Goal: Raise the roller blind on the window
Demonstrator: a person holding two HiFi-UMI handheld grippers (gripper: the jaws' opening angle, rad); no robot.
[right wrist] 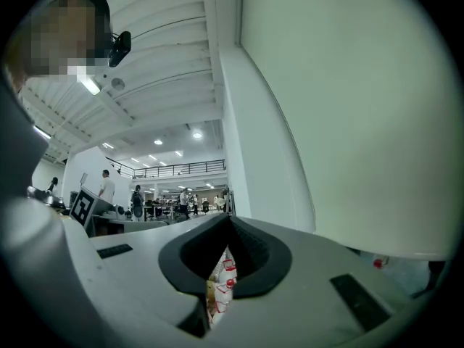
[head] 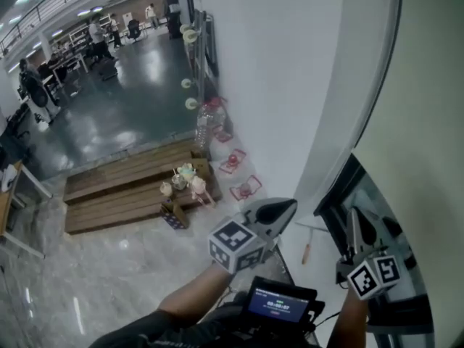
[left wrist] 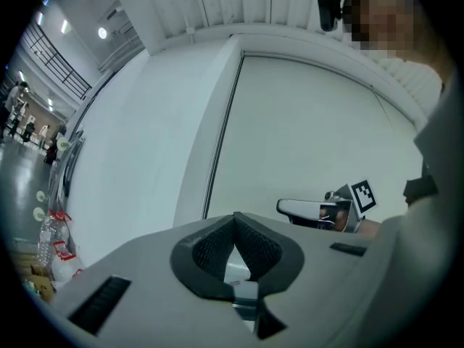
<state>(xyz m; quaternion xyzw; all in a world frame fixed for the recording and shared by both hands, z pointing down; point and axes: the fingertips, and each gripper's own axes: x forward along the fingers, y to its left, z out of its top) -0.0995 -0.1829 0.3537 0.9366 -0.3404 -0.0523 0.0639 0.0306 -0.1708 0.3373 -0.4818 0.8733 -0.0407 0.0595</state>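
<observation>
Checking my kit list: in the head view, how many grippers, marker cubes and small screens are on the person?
Grippers: 2 (left gripper, right gripper)
Marker cubes: 2
Small screen: 1
Total: 5

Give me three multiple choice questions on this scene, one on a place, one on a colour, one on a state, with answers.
1. Where is the wooden platform? A on the floor, left in the head view; B on the windowsill; C hung from the ceiling.
2. What colour is the roller blind? A red; B pale off-white; C black.
3. How do the right tool's jaws stand? A wide apart; B together, empty; C clamped on a bottle.
Answers: 1 A, it lies up-left of the left tool; 2 B, its pale sheet fills the view's right edge; 3 B, they meet with nothing between.
</observation>
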